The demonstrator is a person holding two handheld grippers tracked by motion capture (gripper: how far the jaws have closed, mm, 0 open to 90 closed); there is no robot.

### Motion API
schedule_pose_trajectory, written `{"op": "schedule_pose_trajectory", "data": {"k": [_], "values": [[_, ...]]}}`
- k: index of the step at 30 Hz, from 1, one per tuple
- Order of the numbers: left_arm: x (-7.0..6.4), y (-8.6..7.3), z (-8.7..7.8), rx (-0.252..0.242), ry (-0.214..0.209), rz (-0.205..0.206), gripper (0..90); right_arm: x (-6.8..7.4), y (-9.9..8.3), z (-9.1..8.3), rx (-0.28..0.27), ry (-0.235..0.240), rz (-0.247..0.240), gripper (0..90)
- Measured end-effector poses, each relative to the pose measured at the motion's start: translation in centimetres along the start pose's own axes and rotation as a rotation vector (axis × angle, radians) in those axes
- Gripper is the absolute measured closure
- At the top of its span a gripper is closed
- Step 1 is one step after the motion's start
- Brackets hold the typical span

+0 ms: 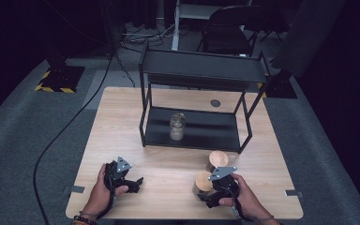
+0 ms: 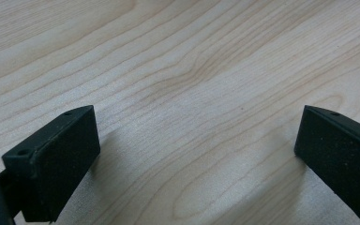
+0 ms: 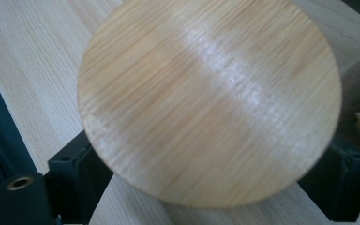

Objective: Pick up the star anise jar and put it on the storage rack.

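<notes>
The right hand-held gripper (image 1: 211,190) sits at the near right of the table (image 1: 168,164), its jaws standing either side of the nearer of two wooden-lidded jars (image 1: 202,181); in the right gripper view the round bamboo lid (image 3: 211,101) sits between the two black pads, but whether they already press the jar's sides or merely flank it cannot be told, since the lid hides the contact. The risk is a grip taken too high or too lightly: if the pads catch just the lid, it may lift off or the jar may slip and tip. The second lidded jar (image 1: 217,160) stands just behind, close enough that a sideways swing could knock it over. The black two-tier shelf (image 1: 197,108) further back already holds a glass jar (image 1: 177,125) on its lower tier, and its upper tier hangs low, so a carried jar could strike the frame or the standing jar. The left hand-held gripper (image 1: 132,183) rests at the near left with jaws spread wide over bare wood, gripping nothing
</notes>
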State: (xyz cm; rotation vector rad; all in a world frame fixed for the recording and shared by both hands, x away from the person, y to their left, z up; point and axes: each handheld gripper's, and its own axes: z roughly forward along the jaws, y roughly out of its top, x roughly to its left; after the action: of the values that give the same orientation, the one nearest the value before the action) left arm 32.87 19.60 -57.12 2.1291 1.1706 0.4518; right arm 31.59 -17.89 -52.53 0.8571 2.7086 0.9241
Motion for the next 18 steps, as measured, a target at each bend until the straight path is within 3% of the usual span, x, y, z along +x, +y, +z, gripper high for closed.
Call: {"op": "schedule_pose_trajectory", "data": {"k": [18], "values": [[0.01, 0.00, 0.00, 0.000, -0.001, 0.001, 0.0, 0.76, 0.71, 0.94, 0.028, -0.055, -0.009, 24.4]]}}
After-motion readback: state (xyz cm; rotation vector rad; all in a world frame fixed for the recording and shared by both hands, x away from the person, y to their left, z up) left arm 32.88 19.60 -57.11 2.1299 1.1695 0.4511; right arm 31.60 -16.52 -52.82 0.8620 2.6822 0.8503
